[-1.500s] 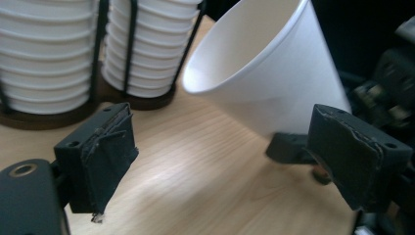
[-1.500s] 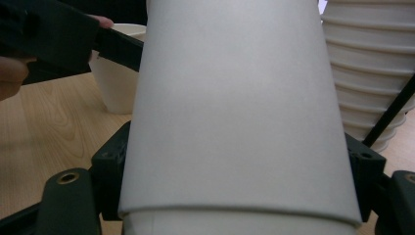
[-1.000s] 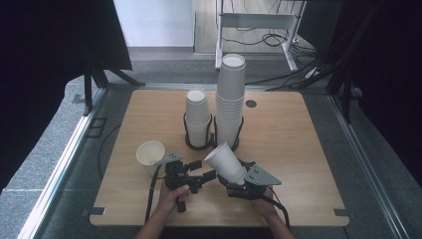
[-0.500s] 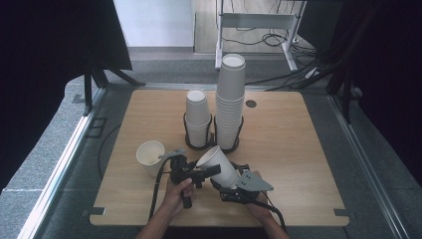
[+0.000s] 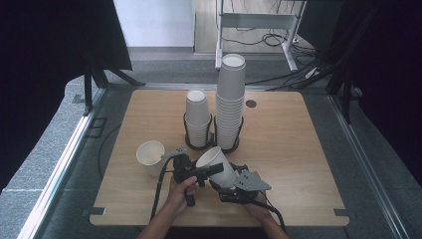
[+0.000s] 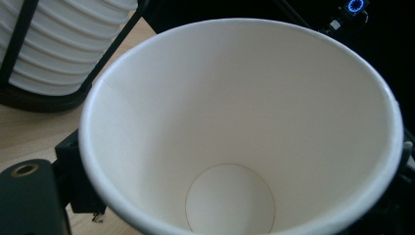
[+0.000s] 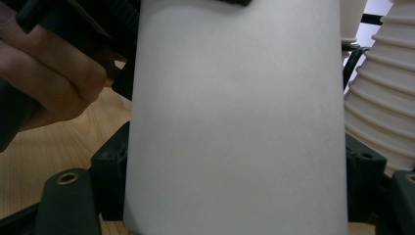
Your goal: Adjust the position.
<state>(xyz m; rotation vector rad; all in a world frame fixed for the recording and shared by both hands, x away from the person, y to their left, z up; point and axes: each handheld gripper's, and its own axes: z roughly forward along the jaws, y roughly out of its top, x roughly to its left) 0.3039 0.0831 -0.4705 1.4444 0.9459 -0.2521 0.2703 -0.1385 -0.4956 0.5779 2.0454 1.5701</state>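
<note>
White paper cup (image 5: pixel 217 165), tilted with its open mouth toward the left gripper (image 5: pixel 199 173), sits low over the wooden table (image 5: pixel 298 149) near the person's edge. Right gripper (image 5: pixel 230 186) clamps the cup's wall between its black jaws. The left gripper's jaws have just been closing at the cup's rim. Just left stands a second upright white paper cup (image 5: pixel 150 157). Farther back, two black wire holders carry a short cup stack (image 5: pixel 197 117) and a tall cup stack (image 5: pixel 231 99).
</note>
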